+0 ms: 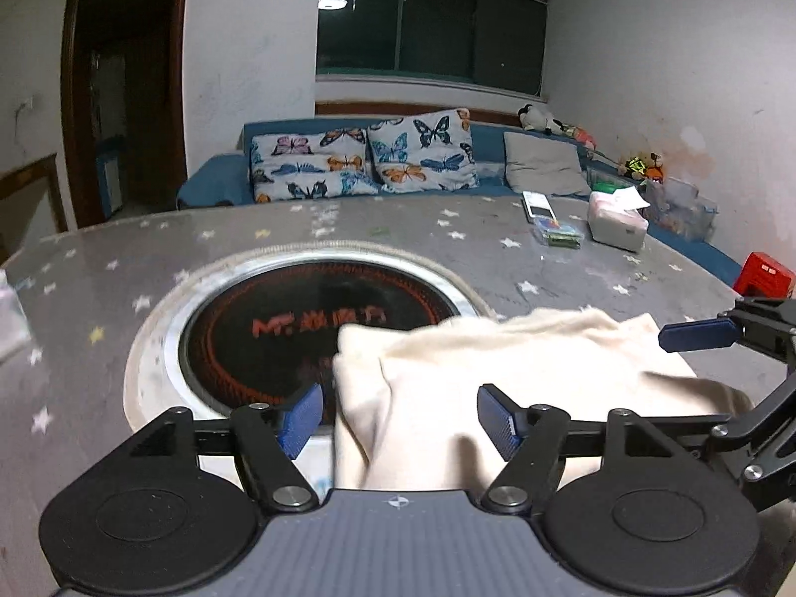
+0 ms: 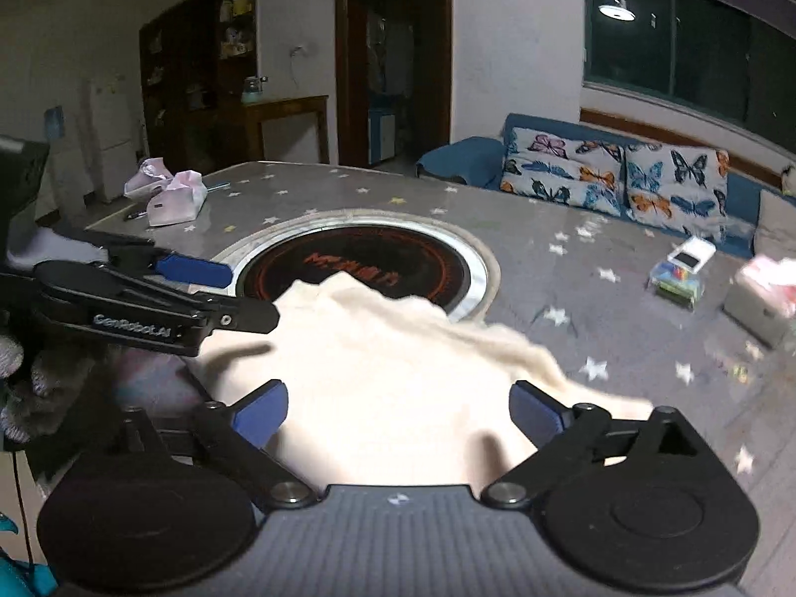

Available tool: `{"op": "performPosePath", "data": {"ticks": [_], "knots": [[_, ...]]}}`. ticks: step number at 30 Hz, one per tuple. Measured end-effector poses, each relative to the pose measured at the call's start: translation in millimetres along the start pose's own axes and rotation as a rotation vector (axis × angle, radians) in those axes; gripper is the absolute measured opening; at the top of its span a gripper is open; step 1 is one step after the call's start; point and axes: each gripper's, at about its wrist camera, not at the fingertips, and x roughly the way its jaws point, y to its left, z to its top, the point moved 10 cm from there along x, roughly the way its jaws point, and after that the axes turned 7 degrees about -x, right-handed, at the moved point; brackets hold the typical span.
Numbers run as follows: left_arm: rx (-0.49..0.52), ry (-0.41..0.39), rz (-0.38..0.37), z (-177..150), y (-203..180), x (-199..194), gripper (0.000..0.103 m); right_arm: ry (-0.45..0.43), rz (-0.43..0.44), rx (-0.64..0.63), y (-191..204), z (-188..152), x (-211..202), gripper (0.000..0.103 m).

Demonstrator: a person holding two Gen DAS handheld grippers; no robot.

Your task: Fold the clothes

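Night-time living room, dark window, blue sofa (image 1: 214, 179) with butterfly-print cushions (image 1: 308, 169) behind a grey star-patterned table (image 1: 408, 229). Round black induction hob with a metal rim and red ring markings (image 1: 278, 318) set flush in the tabletop.

Containers: clear plastic box (image 1: 559, 236) at the far right of the table holding small coloured items, contents too small to identify; white remote-like device (image 1: 537, 205) just beyond it. White tissue box (image 1: 617, 221) with a tissue sticking out the top. Red box (image 1: 766, 273) at the right table edge. In the right wrist view, pink-white plastic bags (image 2: 169, 194) at the far left corner of the table, contents hidden.

Cream soft-knit garment (image 1: 497, 368) lies crumpled on the near table, its far edge overlapping the hob rim; fabric thick, matte, with rounded folds.

Left gripper (image 1: 398, 418): blue ribbed pads spread wide, garment between and below them, not pinched. Right gripper (image 2: 398, 410): pads also spread apart, hovering over the cloth, nothing clamped. Both frames black and hinged.
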Motion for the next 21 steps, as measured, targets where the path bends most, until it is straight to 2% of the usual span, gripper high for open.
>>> {"op": "performPosePath", "data": {"ticks": [8, 9, 15, 21], "knots": [[-0.025, 0.055, 0.060, -18, 7, 9, 0.090, 0.022, 0.000, 0.132, -16, -27, 11, 0.103], [-0.025, 0.059, 0.067, -19, 8, 9, 0.094, 0.017, 0.001, 0.135, -16, -28, 10, 0.103], [-0.059, 0.088, 0.103, -26, 16, 13, 0.103, 0.008, -0.001, 0.132, -15, -30, 11, 0.103], [-0.103, 0.113, 0.104, -31, 21, 15, 0.103, 0.003, 0.015, 0.116, -14, -30, 12, 0.103]]}}
